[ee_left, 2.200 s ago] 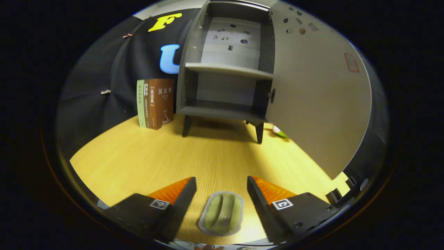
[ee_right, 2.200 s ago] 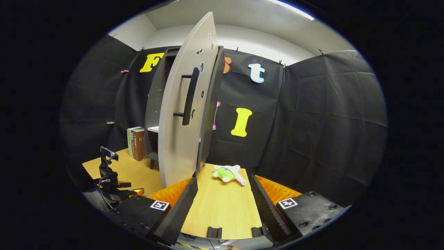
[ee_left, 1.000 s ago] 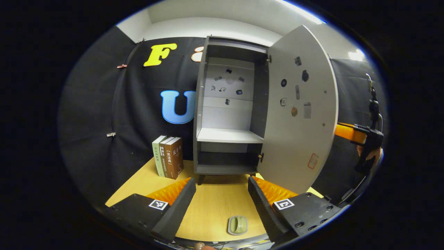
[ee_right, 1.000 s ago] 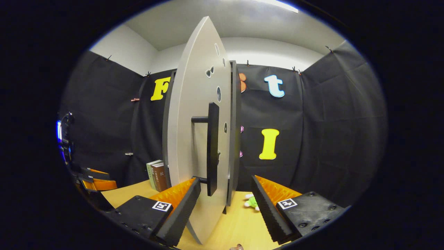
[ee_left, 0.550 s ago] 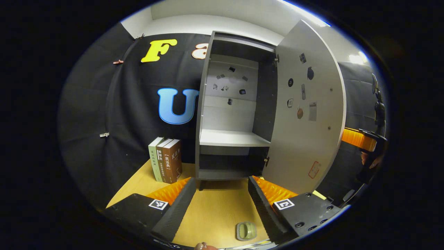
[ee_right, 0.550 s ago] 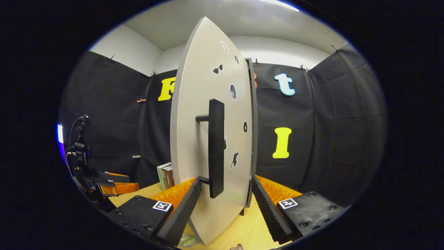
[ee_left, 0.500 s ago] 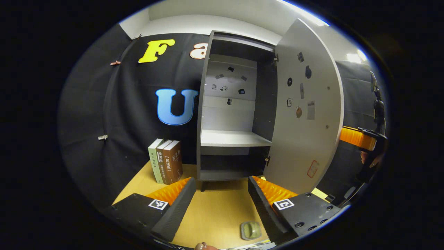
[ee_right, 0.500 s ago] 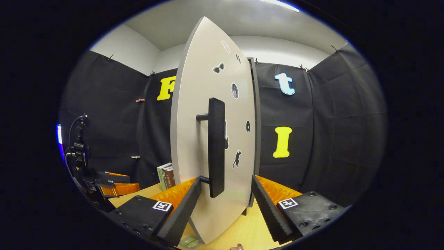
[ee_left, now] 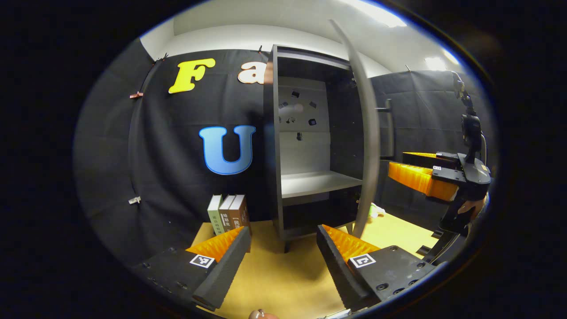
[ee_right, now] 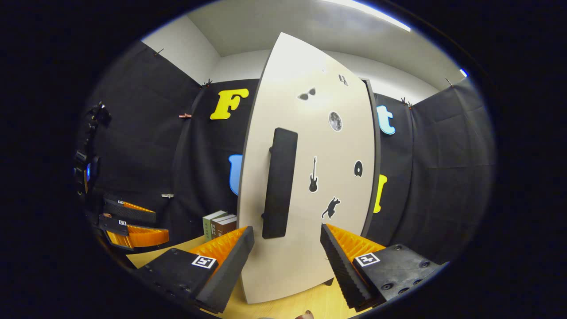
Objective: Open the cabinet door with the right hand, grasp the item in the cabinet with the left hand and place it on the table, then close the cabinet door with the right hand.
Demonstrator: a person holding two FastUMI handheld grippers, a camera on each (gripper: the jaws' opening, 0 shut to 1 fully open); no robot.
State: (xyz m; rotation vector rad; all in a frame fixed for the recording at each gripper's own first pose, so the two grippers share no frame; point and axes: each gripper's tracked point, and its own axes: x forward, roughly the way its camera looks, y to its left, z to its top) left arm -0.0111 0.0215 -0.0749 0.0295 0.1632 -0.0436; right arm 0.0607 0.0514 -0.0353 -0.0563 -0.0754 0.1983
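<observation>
My right tongs (ee_right: pixel 285 248) stood wide, gripping nothing, with the cabinet door (ee_right: pixel 310 177) straight ahead of them and close; its outer face filled the space between my fingers, and the dark handle (ee_right: pixel 279 184) ran upright on it, long axis vertical, its lower end just above and slightly left of the gap between my fingertips; I could not tell whether either finger touched the door, though neither pressed on the handle. In the left gripper view the door (ee_left: pixel 365 133) showed nearly edge-on, part-way swung, with the cabinet (ee_left: pixel 310 146) open behind it and its shelf (ee_left: pixel 319 181) bare; the right tongs (ee_left: pixel 421 175) sat on the far side of the door from my left hand, by the handle side, so I judged the right hand was the nearer one and the one placed to shut it; the push, I judged, wanted to go flat against the door face toward the cabinet, across the handle's axis rather than along it. My left tongs (ee_left: pixel 283 252) were also wide and empty, held back over the near part of the desk (ee_left: pixel 283 283), with books (ee_left: pixel 228 215) standing at the desk's far edge left of the cabinet; the item taken out lay out of sight for me, so I could not place it.
</observation>
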